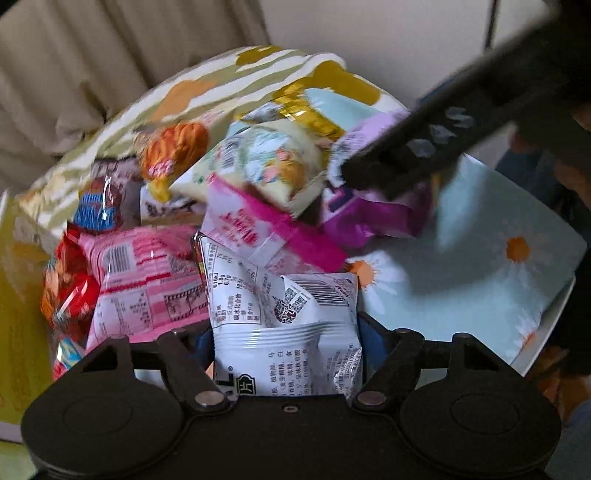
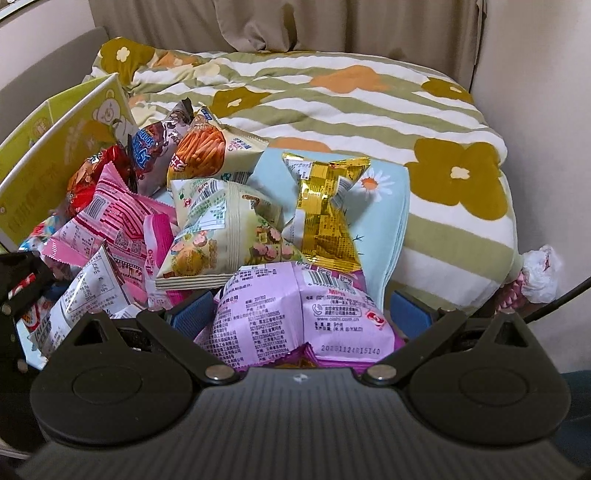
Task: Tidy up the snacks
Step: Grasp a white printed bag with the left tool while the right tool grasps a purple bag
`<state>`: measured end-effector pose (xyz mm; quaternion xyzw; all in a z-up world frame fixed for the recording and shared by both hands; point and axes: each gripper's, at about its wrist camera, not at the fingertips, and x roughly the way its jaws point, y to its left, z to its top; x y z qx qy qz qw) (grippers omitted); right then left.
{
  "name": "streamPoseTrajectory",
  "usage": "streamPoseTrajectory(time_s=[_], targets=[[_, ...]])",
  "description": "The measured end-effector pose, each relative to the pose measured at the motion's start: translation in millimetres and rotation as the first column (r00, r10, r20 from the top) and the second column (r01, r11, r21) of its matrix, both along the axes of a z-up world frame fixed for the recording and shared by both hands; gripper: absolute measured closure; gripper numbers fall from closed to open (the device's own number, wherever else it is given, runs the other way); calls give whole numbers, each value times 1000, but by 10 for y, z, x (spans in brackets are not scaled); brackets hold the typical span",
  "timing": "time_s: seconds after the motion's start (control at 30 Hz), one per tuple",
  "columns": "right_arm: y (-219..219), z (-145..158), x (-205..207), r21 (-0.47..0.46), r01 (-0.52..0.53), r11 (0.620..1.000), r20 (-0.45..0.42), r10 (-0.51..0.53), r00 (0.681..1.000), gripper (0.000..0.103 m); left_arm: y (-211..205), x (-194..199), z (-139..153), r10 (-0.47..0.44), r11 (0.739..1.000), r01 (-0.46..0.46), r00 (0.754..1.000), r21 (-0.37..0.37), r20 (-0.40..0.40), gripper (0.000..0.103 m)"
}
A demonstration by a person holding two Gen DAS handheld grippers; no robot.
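A heap of snack packets lies on a pale blue daisy-print cushion [image 1: 491, 280] on a bed. My left gripper [image 1: 286, 339] is shut on a white packet [image 1: 280, 314] with a barcode at the heap's near edge. My right gripper [image 2: 299, 314] straddles a purple packet [image 2: 295, 314]; its blue pads [image 2: 408, 310] sit at the packet's two sides, so it looks shut on it. In the left wrist view the right gripper [image 1: 424, 151] shows as a dark blurred bar over the purple packet [image 1: 365, 214]. Pink packets [image 1: 144, 280], a pale green packet [image 2: 225, 236] and a gold packet [image 2: 325, 214] lie around.
A yellow-green cardboard box [image 2: 55, 155] stands at the heap's left. A striped flower-print blanket [image 2: 369, 110] covers the bed behind. A beige curtain [image 2: 295, 22] and a wall close off the back. A crumpled white wrapper [image 2: 539, 269] lies at the blanket's right edge.
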<state>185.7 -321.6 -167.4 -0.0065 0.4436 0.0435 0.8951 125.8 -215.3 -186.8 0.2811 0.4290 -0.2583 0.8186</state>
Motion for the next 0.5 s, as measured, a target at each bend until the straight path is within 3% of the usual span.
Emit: streamPoseTrajectory(time_s=[0.1,0.5], targets=[[31,-21,-4,-15,-9,1000,2,10,1000,0,-11,-53,13,-18,1000,17,1000,16,16,29],[152,-89,5,-104,-69,992,11,70,997,0,131,1,143,63,997,-63,998,-37,-11,31]])
